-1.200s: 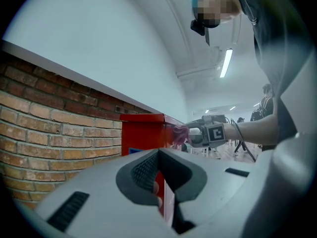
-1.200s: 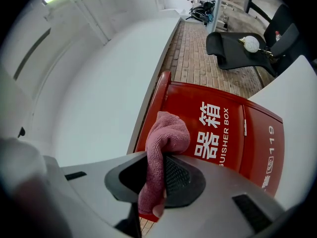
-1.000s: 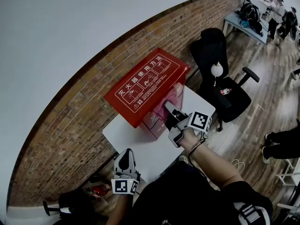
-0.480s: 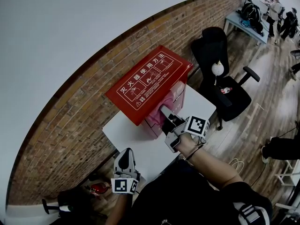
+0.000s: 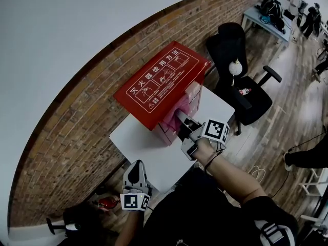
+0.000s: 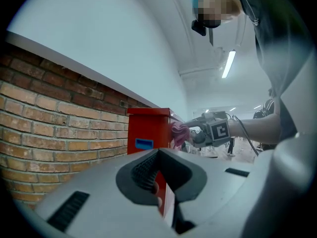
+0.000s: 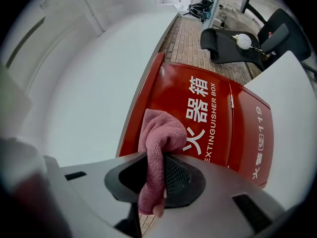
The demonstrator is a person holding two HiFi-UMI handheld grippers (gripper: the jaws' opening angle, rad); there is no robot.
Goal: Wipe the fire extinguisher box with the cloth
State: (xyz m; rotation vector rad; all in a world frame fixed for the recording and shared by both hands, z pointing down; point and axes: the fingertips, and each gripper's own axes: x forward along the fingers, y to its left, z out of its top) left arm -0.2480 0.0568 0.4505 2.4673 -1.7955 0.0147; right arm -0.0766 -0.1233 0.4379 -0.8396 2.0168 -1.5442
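The fire extinguisher box [image 5: 160, 82] stands at the far side of the white table [image 5: 141, 150], backed close to the brick wall [image 5: 72, 137]. Its red top panel slopes and juts out past the front face. The right gripper [image 5: 182, 124] reaches in under that overhang. Its jaws are clamped tight on the pink cloth [image 7: 161, 133], which bunches out above them and lies against the box's front face near its upper edge, beside the white lettering.

The left gripper [image 5: 136, 167] hangs low at the table's near-left edge, well apart from the box and from the other gripper. Its jaws are drawn together with nothing between them — only a thin sliver of the red box shows beyond.

Bare tabletop lies between the box and the near edge, widest to the left of the right gripper. To the right, the table's corner comes near a black office chair [image 5: 241, 81], which stands on the wood floor just beyond it. Past the chair the floor is open — a desk [image 5: 266, 24] and some people stand far off at the upper right. Behind and to the left of the box there is only brick, with plain white wall above it.
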